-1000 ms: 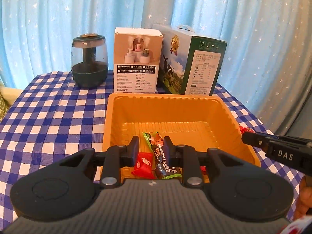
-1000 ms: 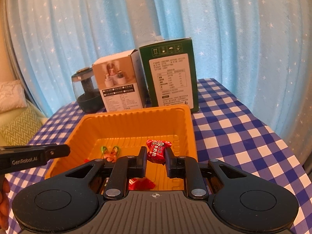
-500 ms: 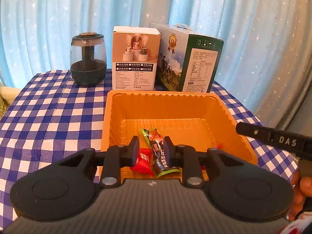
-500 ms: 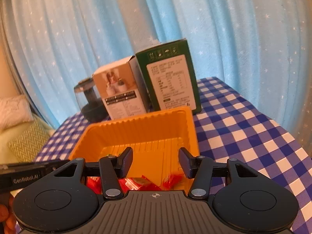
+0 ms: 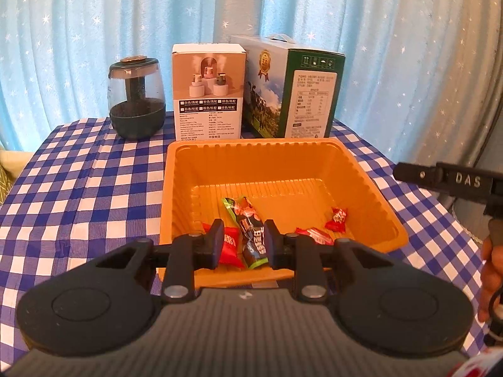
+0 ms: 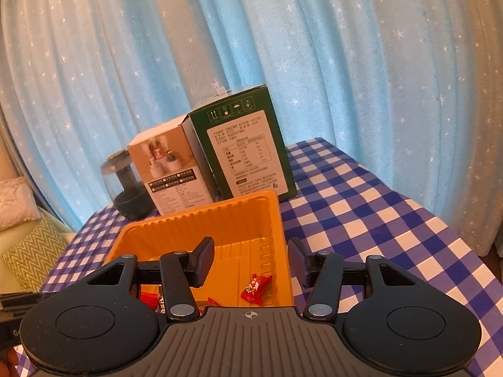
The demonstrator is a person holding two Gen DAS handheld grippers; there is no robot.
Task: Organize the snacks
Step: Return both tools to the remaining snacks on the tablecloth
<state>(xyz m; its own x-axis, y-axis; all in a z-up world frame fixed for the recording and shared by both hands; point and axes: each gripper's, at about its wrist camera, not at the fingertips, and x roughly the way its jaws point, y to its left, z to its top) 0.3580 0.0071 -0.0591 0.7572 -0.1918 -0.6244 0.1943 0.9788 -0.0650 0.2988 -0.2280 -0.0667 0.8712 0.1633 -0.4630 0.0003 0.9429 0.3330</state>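
An orange plastic tray (image 5: pixel 270 160) sits on the checked table and holds several wrapped snacks. A green-and-black snack bar (image 5: pixel 248 229) and a red packet (image 5: pixel 231 246) lie near its front wall. Two red candies (image 5: pixel 336 218) lie at the front right; one shows in the right wrist view (image 6: pixel 255 286). My left gripper (image 5: pixel 241 245) hovers over the tray's front edge, partly open and empty. My right gripper (image 6: pixel 250 259) is wide open and empty, raised above the tray's right side (image 6: pixel 276 238); its finger shows at right in the left wrist view (image 5: pixel 440 179).
Behind the tray stand a dark glass humidifier (image 5: pixel 136 97), a white box (image 5: pixel 209 94) and a green-and-white carton (image 5: pixel 292 88). A blue starred curtain hangs behind. The blue checked tablecloth (image 5: pixel 81 188) covers the table; a cushion (image 6: pixel 28 251) lies off its left.
My right gripper opened and dropped its red candy into the tray, then rose and drew back to the right. My left gripper stayed over the tray's front edge.
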